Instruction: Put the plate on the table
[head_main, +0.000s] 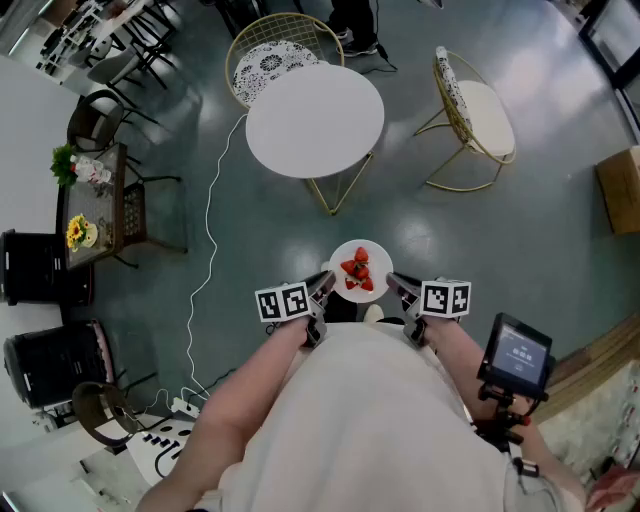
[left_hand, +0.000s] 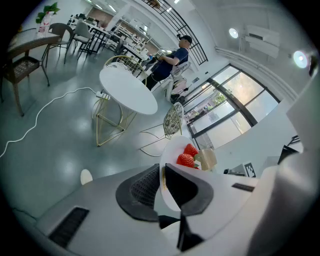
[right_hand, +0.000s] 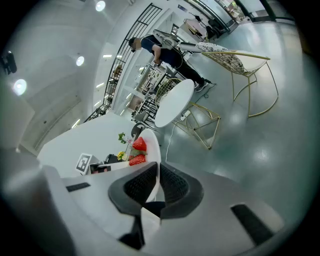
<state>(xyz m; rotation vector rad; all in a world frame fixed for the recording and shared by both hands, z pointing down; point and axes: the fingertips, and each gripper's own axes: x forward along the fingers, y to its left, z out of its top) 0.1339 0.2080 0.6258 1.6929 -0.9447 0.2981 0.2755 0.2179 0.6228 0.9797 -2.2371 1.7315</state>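
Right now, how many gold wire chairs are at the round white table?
2. The far chair is at the far side of the table, partly hidden by its top; the right chair stands apart on its right.

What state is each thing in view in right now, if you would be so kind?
plate: in the air, gripped at two sides of its rim, not yet on the table.
strawberries: resting on the plate.
left gripper: shut on the plate's rim.
right gripper: shut on the opposite rim.
round table: upright, ahead of the plate.
far chair: upright, behind the table.
side chair: upright, right of the table.
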